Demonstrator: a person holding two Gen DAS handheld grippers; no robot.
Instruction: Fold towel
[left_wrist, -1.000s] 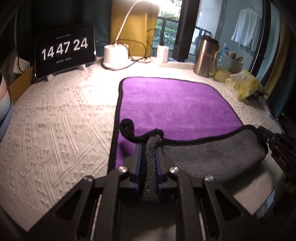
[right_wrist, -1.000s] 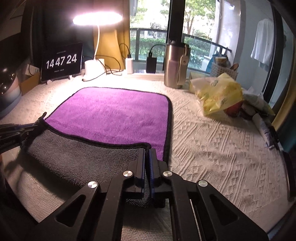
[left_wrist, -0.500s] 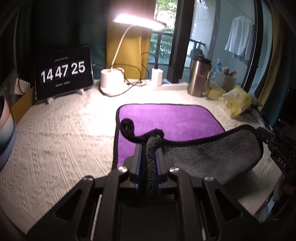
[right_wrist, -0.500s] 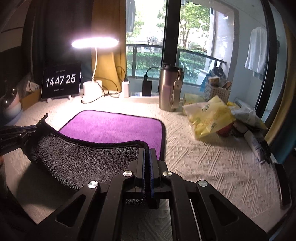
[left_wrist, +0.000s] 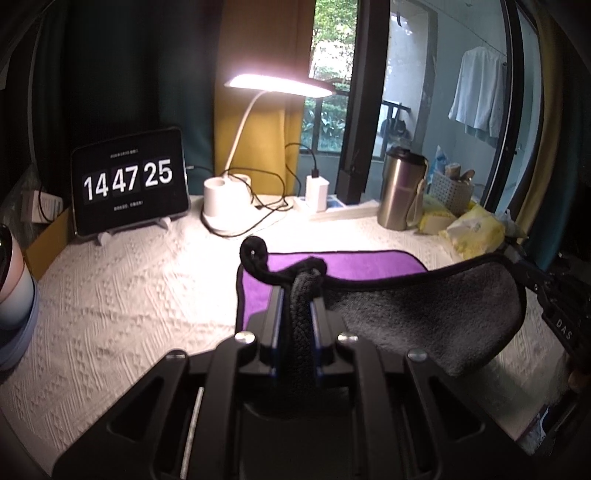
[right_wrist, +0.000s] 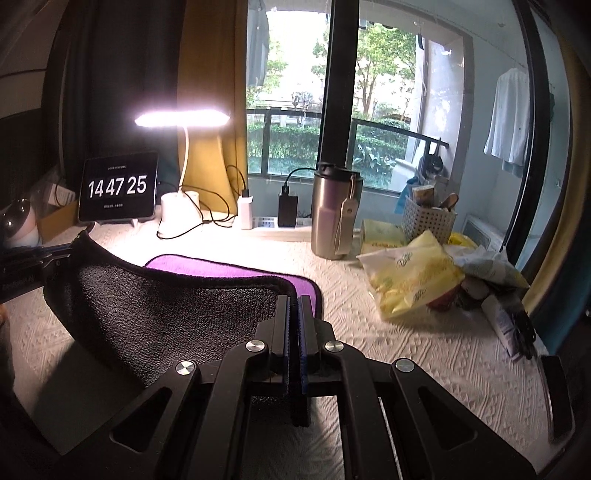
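A towel, purple on top and grey underneath with black trim, lies on the white textured table cover. Its near edge is lifted, so the grey underside (left_wrist: 424, 314) faces me and the purple part (left_wrist: 343, 264) still lies flat behind. My left gripper (left_wrist: 297, 291) is shut on the towel's near left corner, which bunches between the fingers. My right gripper (right_wrist: 293, 299) is shut on the near right corner; its grey underside (right_wrist: 177, 314) sags between both grippers. The right gripper also shows in the left wrist view (left_wrist: 550, 295), and the left gripper in the right wrist view (right_wrist: 33, 266).
A tablet clock (left_wrist: 129, 184), a lit desk lamp (left_wrist: 225, 199), a charger (left_wrist: 316, 192) and a steel tumbler (left_wrist: 400, 188) stand along the back. Yellow snack bags (right_wrist: 413, 280), a basket (right_wrist: 428, 221) and a tube (right_wrist: 506, 325) crowd the right. A round object (left_wrist: 11, 295) stands far left.
Both grippers have risen and carried the towel's near edge up and towards the back. Less of the purple side shows and more of the grey underside hangs between them.
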